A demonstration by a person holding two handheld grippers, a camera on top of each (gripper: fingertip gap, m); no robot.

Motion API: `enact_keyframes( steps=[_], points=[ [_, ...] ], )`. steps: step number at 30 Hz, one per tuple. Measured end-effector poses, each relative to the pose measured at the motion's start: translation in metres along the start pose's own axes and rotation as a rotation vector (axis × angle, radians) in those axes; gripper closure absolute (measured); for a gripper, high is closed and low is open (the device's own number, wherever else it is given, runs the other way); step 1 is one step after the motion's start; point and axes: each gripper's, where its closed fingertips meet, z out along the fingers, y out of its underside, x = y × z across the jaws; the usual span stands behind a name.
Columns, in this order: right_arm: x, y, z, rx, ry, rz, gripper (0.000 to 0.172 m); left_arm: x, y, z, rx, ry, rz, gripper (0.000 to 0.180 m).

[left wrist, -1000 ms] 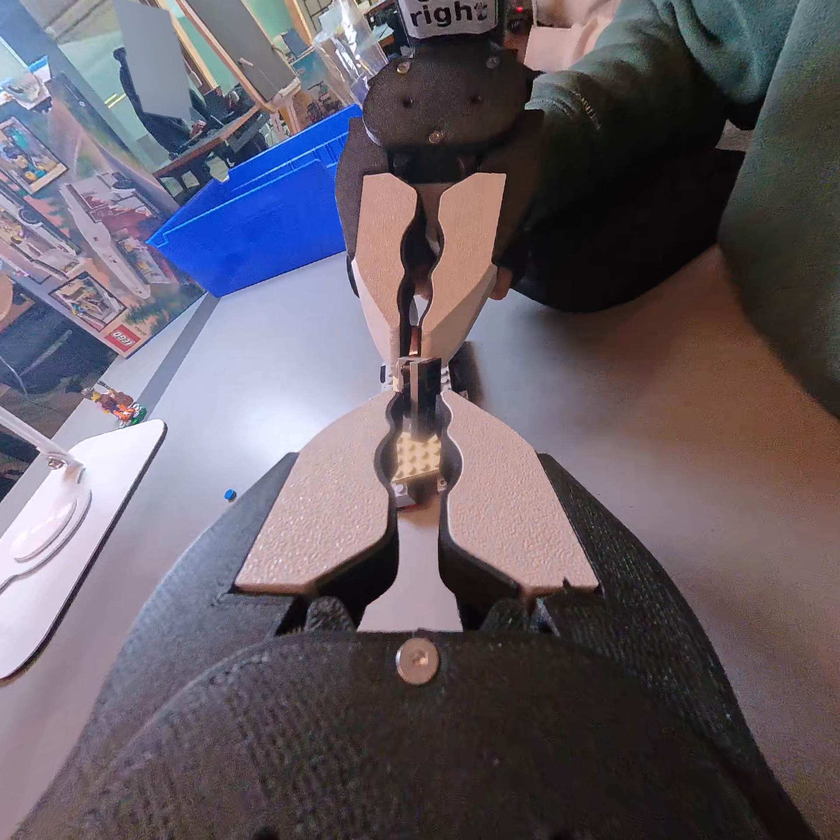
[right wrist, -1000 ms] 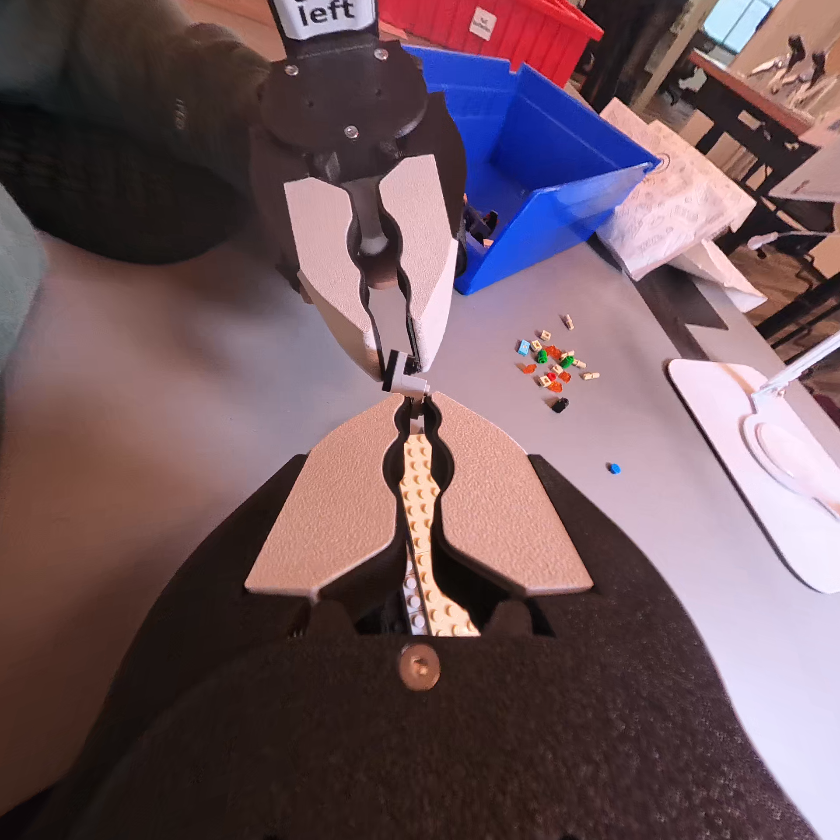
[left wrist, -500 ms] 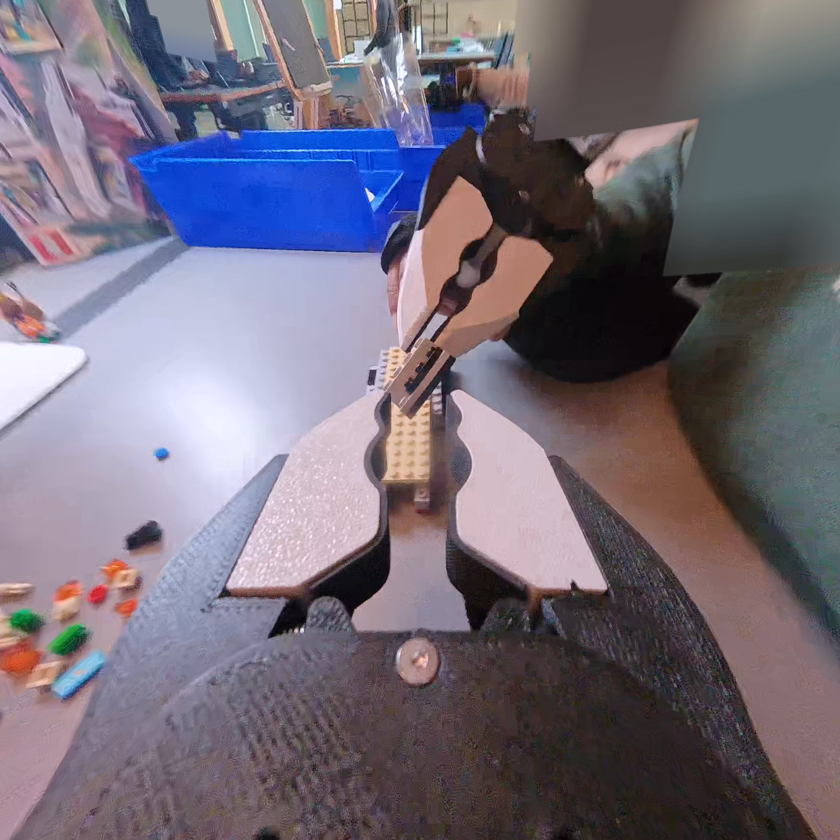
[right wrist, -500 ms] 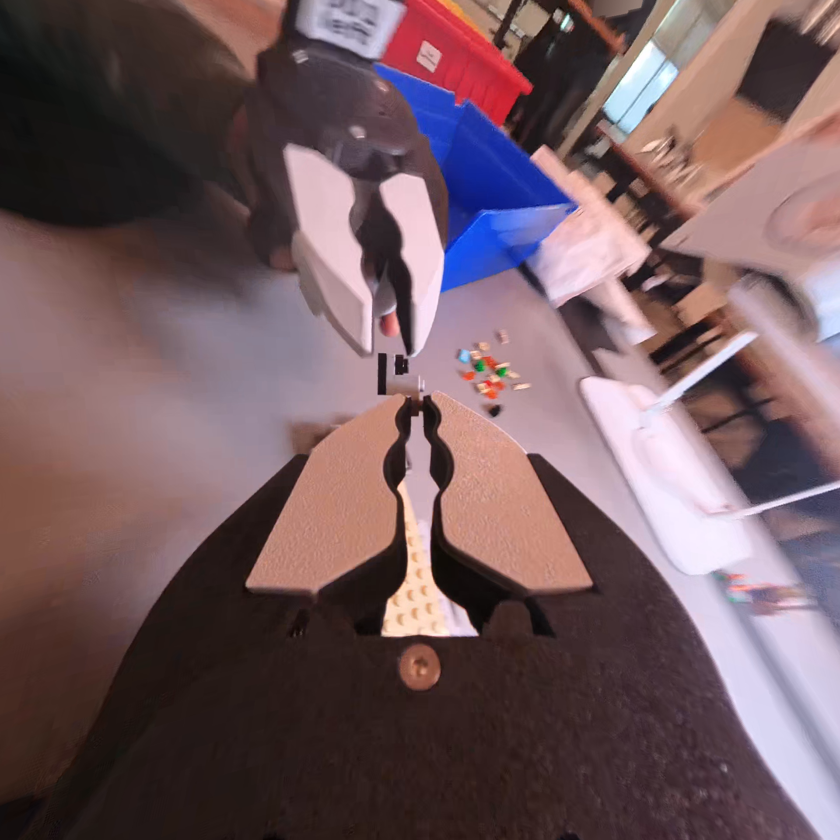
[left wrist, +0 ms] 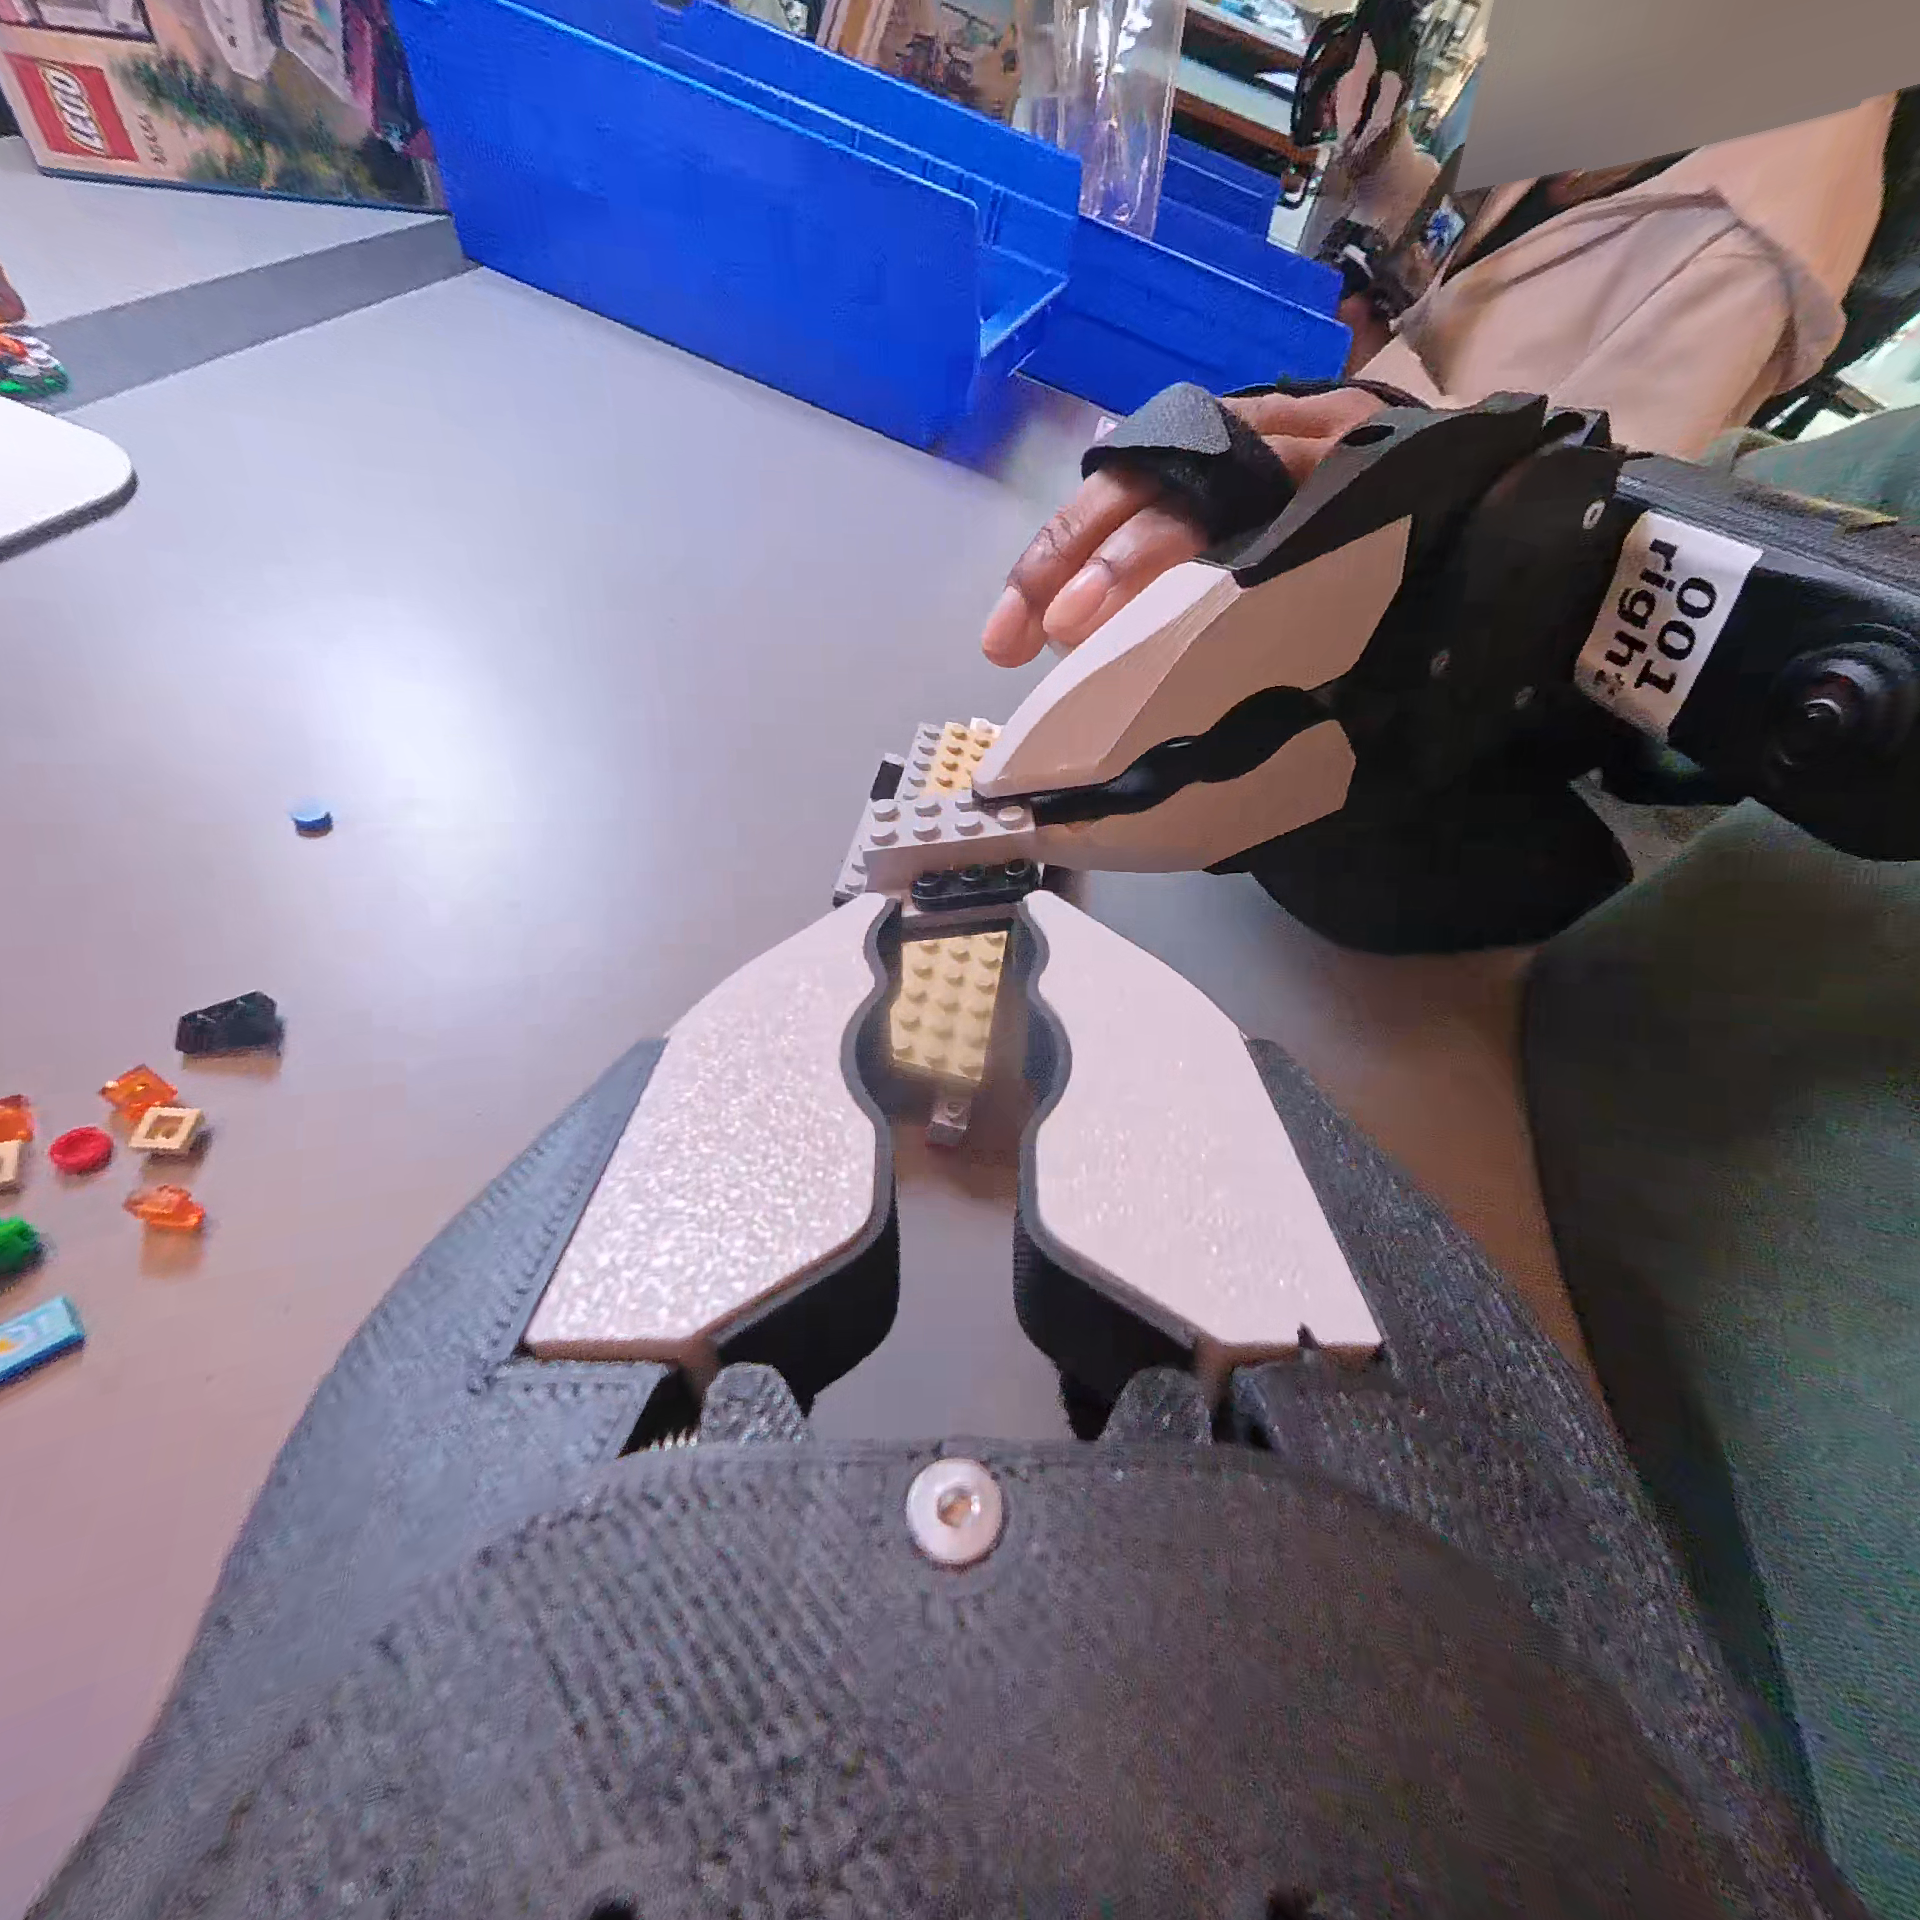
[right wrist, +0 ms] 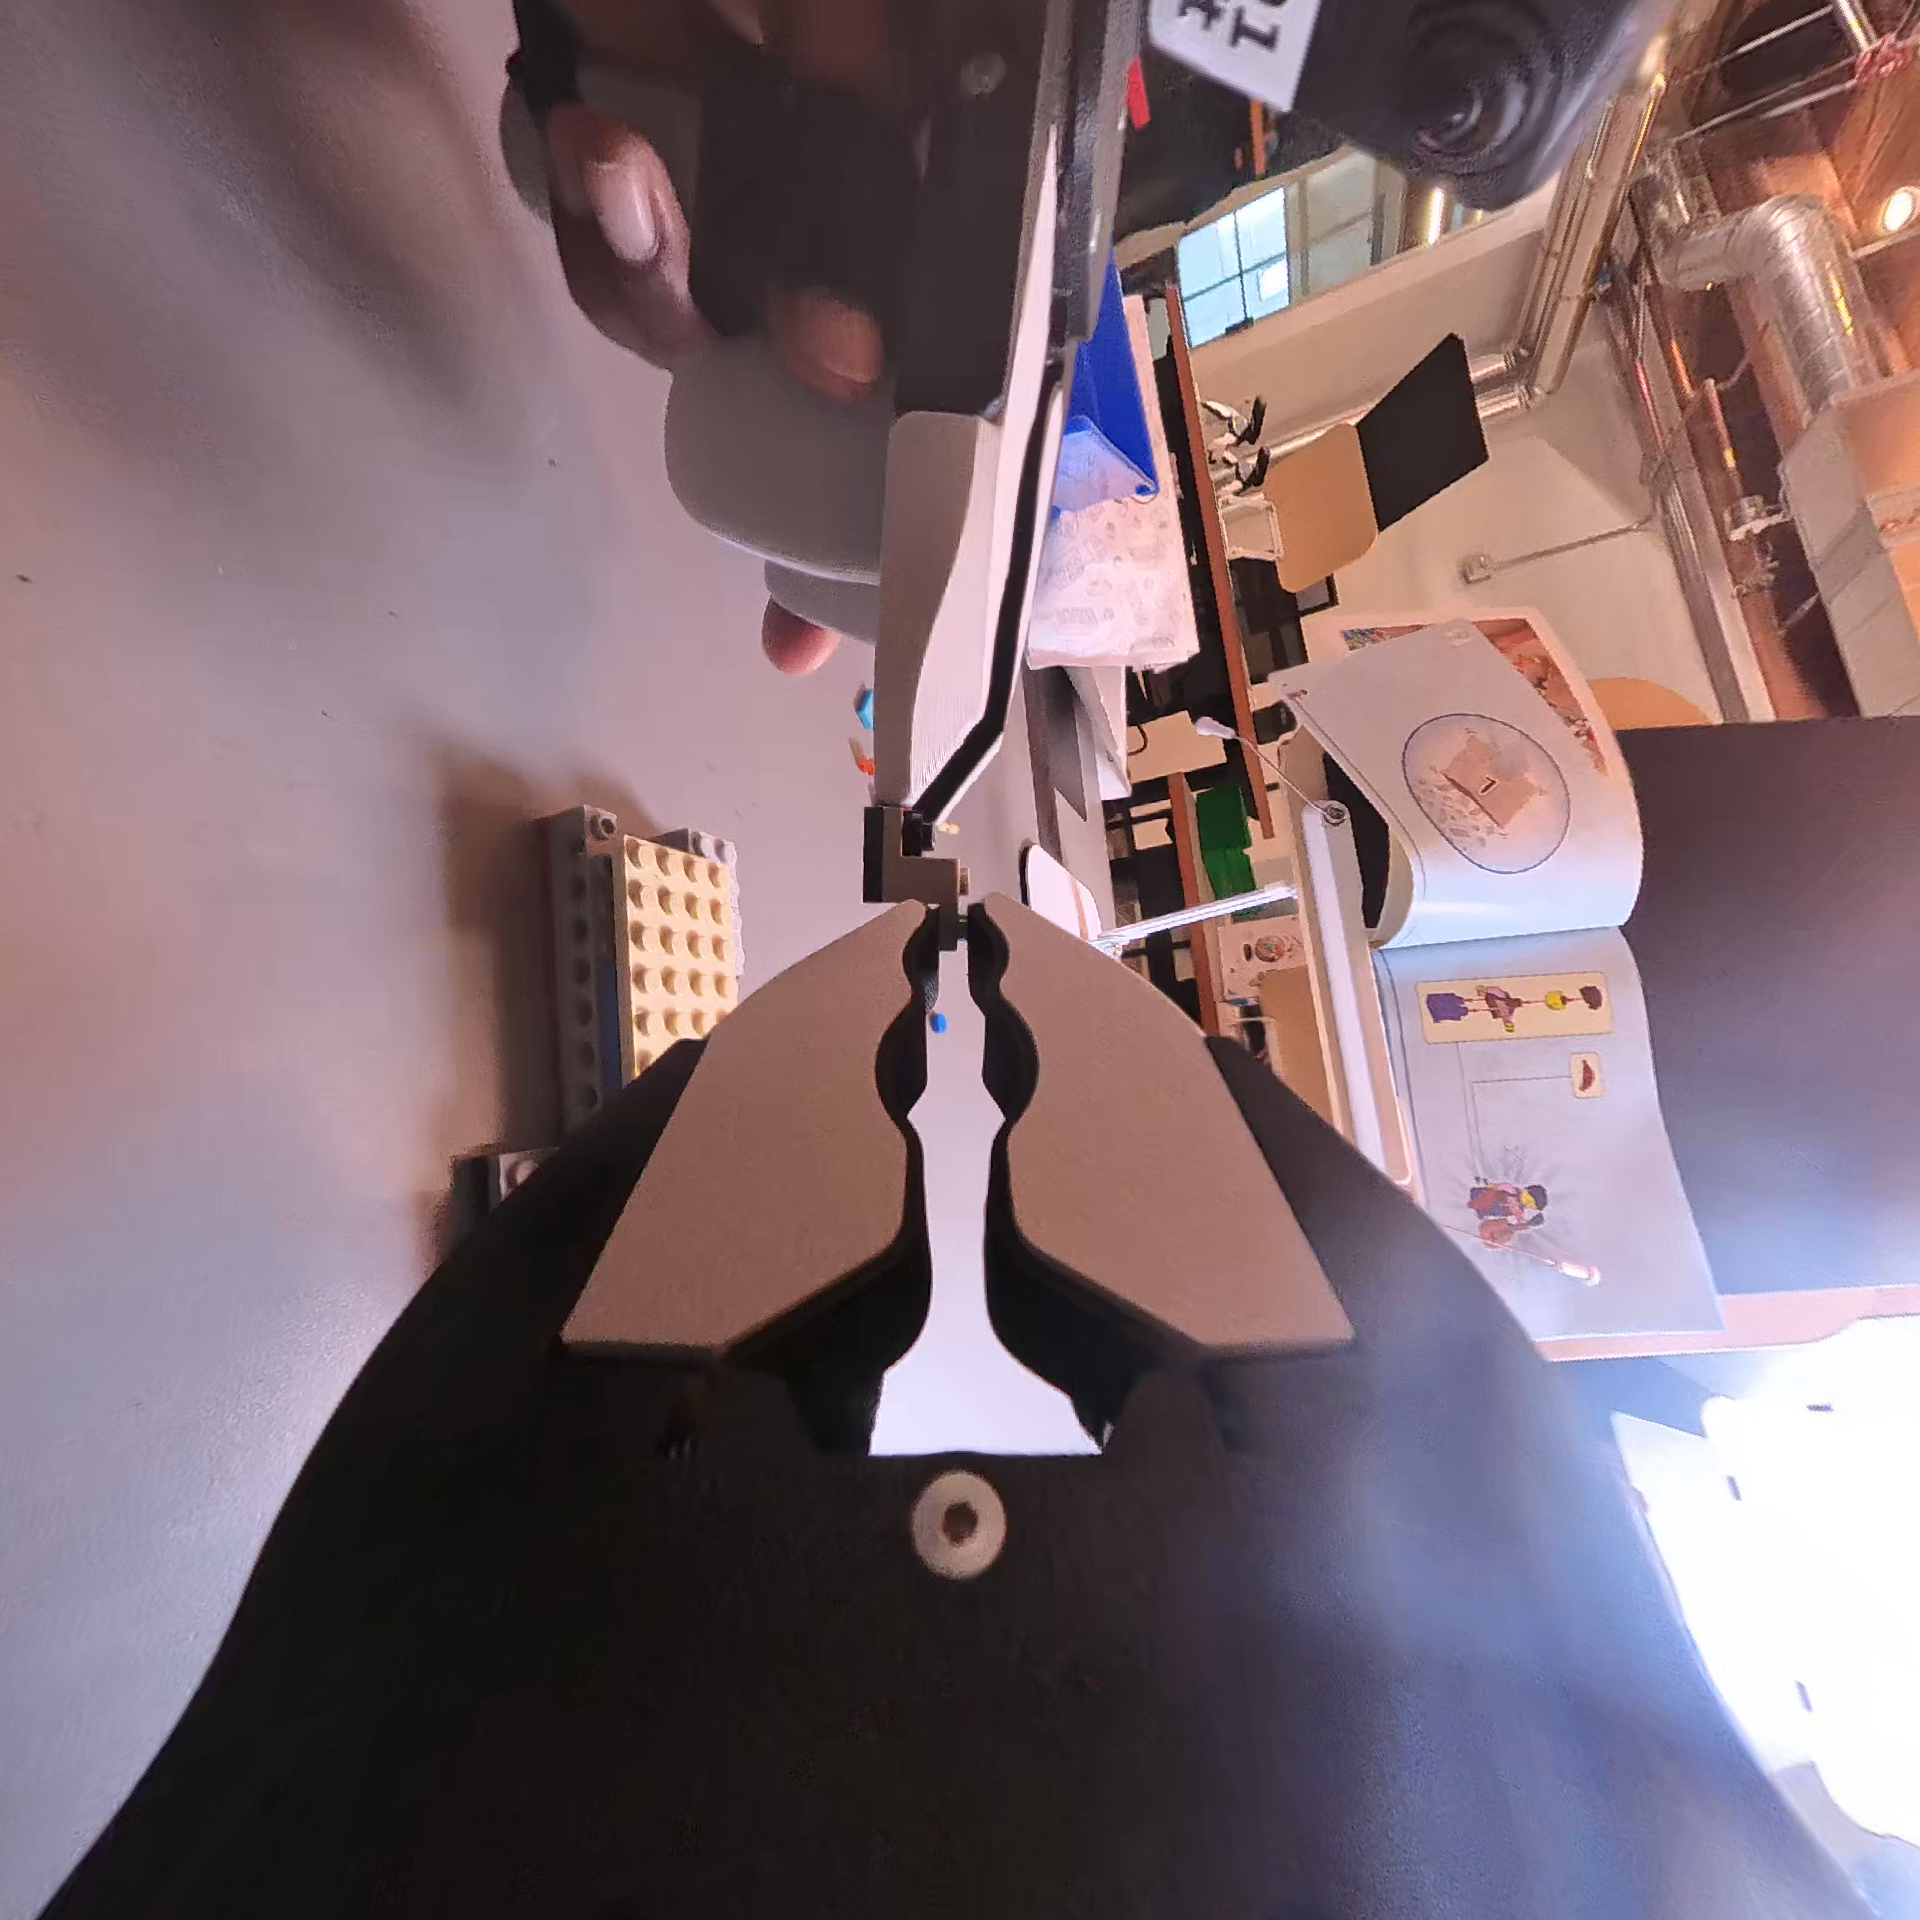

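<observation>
Black textured grippers, pale jaws

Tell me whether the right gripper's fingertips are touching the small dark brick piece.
Touching. The right wrist view shows the right gripper with both fingertips closed against the lower end of the dark brick piece.

Two hand-held grippers: the left hand-held gripper (left wrist: 954, 914) and the right hand-held gripper (left wrist: 1013, 805). One brick assembly (left wrist: 940, 805) of grey and tan plates, with one black piece (left wrist: 971, 886) at its near edge. On the tabletop (left wrist: 520, 623) to the left lie loose small pieces (the pile runs off the edge, so the count is partial): one black (left wrist: 229, 1023), one blue round stud (left wrist: 311, 818), two orange (left wrist: 138, 1088), one red (left wrist: 81, 1150). Two blue bins (left wrist: 727, 229) stand far. One open booklet (right wrist: 1538, 1039).
</observation>
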Motion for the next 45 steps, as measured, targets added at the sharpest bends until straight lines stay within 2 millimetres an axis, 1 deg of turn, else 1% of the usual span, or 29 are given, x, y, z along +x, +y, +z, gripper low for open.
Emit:
enact_keyframes(
  steps=[3,5,9,12,13,16,17,20,21,25,28,32,34,36,37,38,39,40,41,42,43,44,45],
  points=[
    [-0.009,0.001,0.004,-0.026,-0.02,-0.066,0.167,0.003,0.004,0.003,-0.015,0.027,-0.027,0.164],
    [-0.013,0.002,0.005,-0.028,-0.031,-0.087,0.167,0.0,0.01,0.005,-0.053,0.018,-0.024,0.161],
    [-0.015,0.001,0.005,-0.024,-0.034,-0.11,0.167,0.001,0.012,0.005,-0.063,0.025,-0.033,0.159],
    [-0.019,0.002,0.006,-0.03,-0.045,-0.134,0.167,0.002,0.016,0.007,-0.092,0.016,-0.013,0.153],
    [-0.02,0.001,0.006,-0.024,-0.048,-0.141,0.167,0.0,0.018,0.008,-0.107,0.001,-0.006,0.144],
    [-0.025,-0.002,0.006,-0.021,-0.068,-0.154,0.166,0.001,0.024,0.01,-0.154,-0.002,0.006,0.147],
    [-0.026,-0.003,0.006,-0.016,-0.069,-0.16,0.167,0.0,0.025,0.01,-0.162,-0.004,0.008,0.15],
    [-0.028,-0.004,0.006,-0.012,-0.072,-0.172,0.167,-0.001,0.026,0.009,-0.182,0.007,-0.009,0.151],
    [-0.028,-0.005,0.006,-0.012,-0.067,-0.181,0.167,0.0,0.025,0.008,-0.187,0.02,-0.018,0.156],
    [-0.032,-0.004,0.008,-0.034,-0.069,-0.195,0.166,-0.005,0.03,0.007,-0.231,0.013,-0.018,0.156],
    [-0.035,-0.006,0.008,-0.022,-0.077,-0.206,0.167,-0.003,0.031,0.005,-0.228,0.052,-0.045,0.157],
    [-0.039,-0.007,0.004,0.003,-0.107,-0.19,0.166,0.001,0.024,0.002,-0.174,0.116,-0.1,0.158],
    [-0.035,-0.01,0.002,0.024,-0.096,-0.179,0.165,0.002,0.015,-0.003,-0.131,0.158,-0.143,0.158],
    [-0.03,-0.013,0.0,0.035,-0.089,-0.166,0.165,0.004,0.008,-0.006,-0.104,0.179,-0.141,0.158],
    [-0.029,-0.014,-0.001,0.039,-0.089,-0.163,0.165,0.006,0.007,-0.007,-0.096,0.194,-0.156,0.158],
    [-0.033,-0.015,-0.002,0.043,-0.113,-0.17,0.165,0.006,0.006,-0.007,-0.091,0.21,-0.183,0.157],
    [-0.042,-0.016,-0.002,0.047,-0.153,-0.181,0.167,0.01,-0.012,-0.011,-0.001,0.282,-0.276,0.158],
    [-0.049,-0.018,-0.001,0.055,-0.153,-0.213,0.166,0.012,-0.026,-0.017,0.053,0.329,-0.328,0.158],
    [-0.047,-0.02,-0.002,0.065,-0.125,-0.246,0.166,0.01,-0.033,-0.02,0.062,0.3,-0.275,0.158],
    [-0.038,-0.022,-0.003,0.071,-0.107,-0.205,0.167,0.008,-0.037,-0.021,0.056,0.256,-0.197,0.158],
    [-0.027,-0.021,-0.004,0.07,-0.094,-0.159,0.167,0.008,-0.041,-0.023,0.062,0.238,-0.165,0.158],
    [-0.02,-0.019,-0.004,0.058,-0.079,-0.155,0.167,0.005,-0.045,-0.025,0.071,0.224,-0.161,0.158],
    [-0.017,-0.018,-0.005,0.061,-0.071,-0.159,0.167,-0.001,-0.044,-0.027,0.067,0.197,-0.146,0.158]
  ],
)
